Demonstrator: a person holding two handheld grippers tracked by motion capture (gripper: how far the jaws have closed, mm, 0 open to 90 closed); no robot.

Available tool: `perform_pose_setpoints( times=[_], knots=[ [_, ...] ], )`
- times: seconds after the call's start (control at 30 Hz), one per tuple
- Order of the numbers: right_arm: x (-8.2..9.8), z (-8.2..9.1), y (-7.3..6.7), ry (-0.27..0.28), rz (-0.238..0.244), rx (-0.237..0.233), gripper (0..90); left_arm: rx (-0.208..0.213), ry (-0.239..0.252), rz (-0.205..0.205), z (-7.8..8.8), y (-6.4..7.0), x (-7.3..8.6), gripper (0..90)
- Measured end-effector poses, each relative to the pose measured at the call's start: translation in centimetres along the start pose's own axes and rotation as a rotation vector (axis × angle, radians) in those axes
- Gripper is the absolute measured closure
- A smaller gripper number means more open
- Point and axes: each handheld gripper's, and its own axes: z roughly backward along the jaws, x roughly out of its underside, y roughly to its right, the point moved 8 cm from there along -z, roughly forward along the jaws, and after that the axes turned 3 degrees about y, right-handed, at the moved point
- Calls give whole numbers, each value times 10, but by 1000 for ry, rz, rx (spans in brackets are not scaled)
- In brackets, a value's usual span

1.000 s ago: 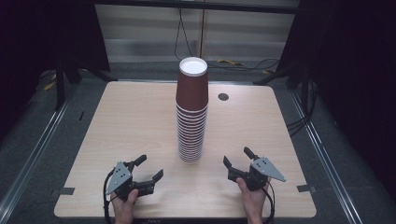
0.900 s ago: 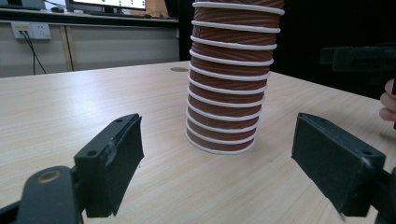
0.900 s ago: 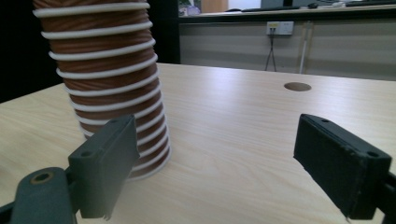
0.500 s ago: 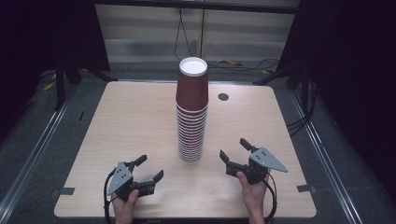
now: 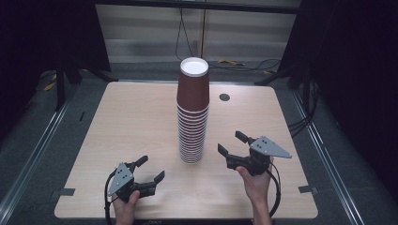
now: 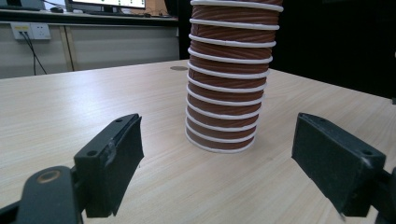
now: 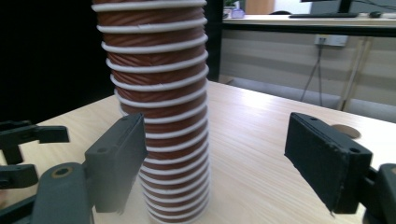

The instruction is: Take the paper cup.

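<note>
Cup stack point(image 5: 192, 112), as we are meeting it from the near edge of the table point(image 5: 131, 117). Nearest to us, we are holding the left gripper point(image 5: 151, 168) low over the wood, its jaws standing wide apart with nothing between them. Slightly farther in, we are carrying the right gripper point(image 5: 230, 143) just beside the foot of the stack, jaws likewise spread wide and empty, with neither pad touching a cup.

Between the two grippers and a little beyond them, the stack is standing upright near the middle of the table. We are seeing reddish-brown paper cups with ribbed, spiralled walls, nested so that each white rolled rim is showing as a ring. The top cup point(image 5: 193, 79) is exposing its whole wall and its white mouth.

We are judging the cups to be light and thin-walled, so they are likely to be crushing under a hard squeeze and tipping as a column under a sideways push. The ribbing is probably offering fair friction. We are favouring a gentle hold across the top cup's wall just under its rim, while the other gripper is steadying the rings below.

Farthest off, a small round grommet point(image 5: 224, 97) is sitting in the tabletop behind the stack.
</note>
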Motion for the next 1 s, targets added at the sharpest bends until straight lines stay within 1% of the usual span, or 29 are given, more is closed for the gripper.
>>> perform_pose_setpoints(
  times=[0.1, 0.27, 0.3, 0.37, 0.43, 0.47, 0.53, 0.63, 0.67, 0.7, 0.8, 0.87, 0.9, 0.93, 0.97, 1.0],
  knots=[
    [-8, -3, -2, -4, 6, -18, 204, -1, 2, 0, 0, 0, 0, 161],
    [-15, -6, -5, -4, 9, -44, 205, 5, -2, -6, 0, 1, 0, 161],
    [-19, -7, -7, -9, 8, -79, 205, 4, -2, -6, 0, 1, 0, 161],
    [-23, -7, -8, -2, -10, -114, 208, 2, -1, -6, 0, 0, 0, 161],
    [-30, -8, -8, -7, 1, -111, 205, -2, 1, -5, 0, 0, 0, 161],
    [-33, -9, -9, -6, -3, -121, 203, -2, 1, -5, 0, 0, 0, 161],
    [-39, -9, -11, -8, 5, -137, 202, -2, 1, -5, 0, 0, 0, 161],
    [-45, -10, -12, -13, 2, -150, 197, 0, 0, -6, 0, 0, 0, 161],
    [-51, -11, -13, -24, -12, -162, 197, 1, -2, -7, 0, 0, 0, 160],
    [-53, -12, -13, -33, -6, -163, 197, -5, -2, -9, 0, 0, 0, 161],
    [-61, -13, -14, -18, -5, -181, 192, -2, -3, -13, 0, 1, 0, 161],
    [-66, -14, -14, -17, -1, -181, 190, -3, -5, -13, 0, 1, 0, 161],
    [-70, -14, -15, -16, -5, -190, 190, -2, -4, -12, 0, 1, 0, 161],
    [-71, -15, -15, -16, 2, -195, 193, 2, -5, -13, 0, 1, 0, 161],
    [-71, -15, -15, -16, 2, -195, 193, 2, -5, -13, 0, 1, 0, 161],
    [-74, -16, -16, -17, 4, -204, 207, 3, -5, -14, 0, 1, 0, 161]
  ],
)
